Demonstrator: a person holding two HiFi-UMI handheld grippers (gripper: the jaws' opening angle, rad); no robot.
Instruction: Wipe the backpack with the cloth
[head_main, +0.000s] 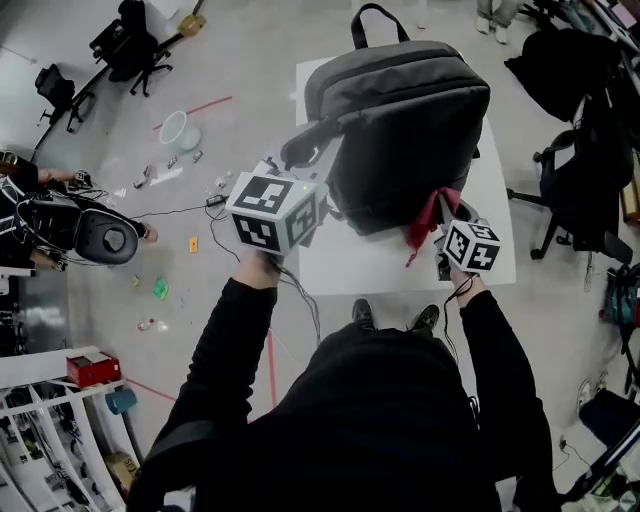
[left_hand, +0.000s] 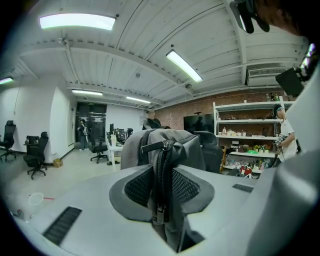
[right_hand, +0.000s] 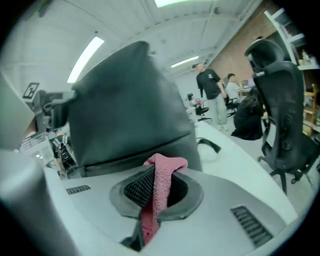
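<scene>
Backpack (head_main: 400, 130) rested on the white tabletop (head_main: 490, 240); it appeared soft-sided, light and liable to sag. The left hand-held gripper (left_hand: 162, 200) was clamped on its zippered edge, a sound holding point. The right hand-held gripper (right_hand: 152, 200) pinched the limp pink cloth (right_hand: 162, 175) against its side.

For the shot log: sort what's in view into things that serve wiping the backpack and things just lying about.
In use: dark grey fabric backpack, clamped by the left gripper; pink terry cloth, clamped by the right gripper; white table.
Lying about: pale round tub on the floor; red box; black office chair.
</scene>
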